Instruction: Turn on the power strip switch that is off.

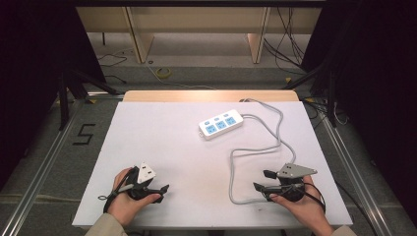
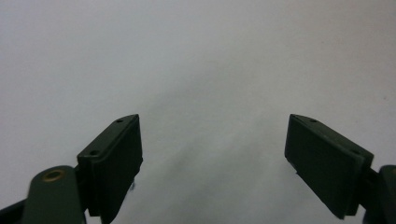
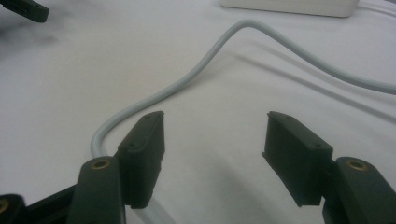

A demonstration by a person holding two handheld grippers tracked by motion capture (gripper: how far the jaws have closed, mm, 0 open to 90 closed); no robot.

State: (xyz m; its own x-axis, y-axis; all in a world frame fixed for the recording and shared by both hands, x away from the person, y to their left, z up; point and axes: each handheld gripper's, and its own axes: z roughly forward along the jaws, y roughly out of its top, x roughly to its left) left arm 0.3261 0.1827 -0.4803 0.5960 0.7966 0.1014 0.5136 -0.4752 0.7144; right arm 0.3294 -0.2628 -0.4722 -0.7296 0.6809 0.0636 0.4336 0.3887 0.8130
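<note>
White tabletop (image 1: pixel 162 147) bore all items | power strip (image 1: pixel 221 125) lay centre-rear, sockets up, grey cable (image 1: pixel 255 152) looped toward right gripper (image 1: pixel 261 181), likely for pickup | right gripper's jaws stood wide beside cable | left gripper (image 1: pixel 160 189) rested wide, empty, near front-left.

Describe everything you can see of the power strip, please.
The power strip is a white plastic bar with three blue-faced sockets and three small blue buttons along one edge. It lies flat and slanted near the middle of the white table. Its grey cord leaves the far end, loops toward the right gripper and runs off the table's far edge. Nothing else touches it.
</note>
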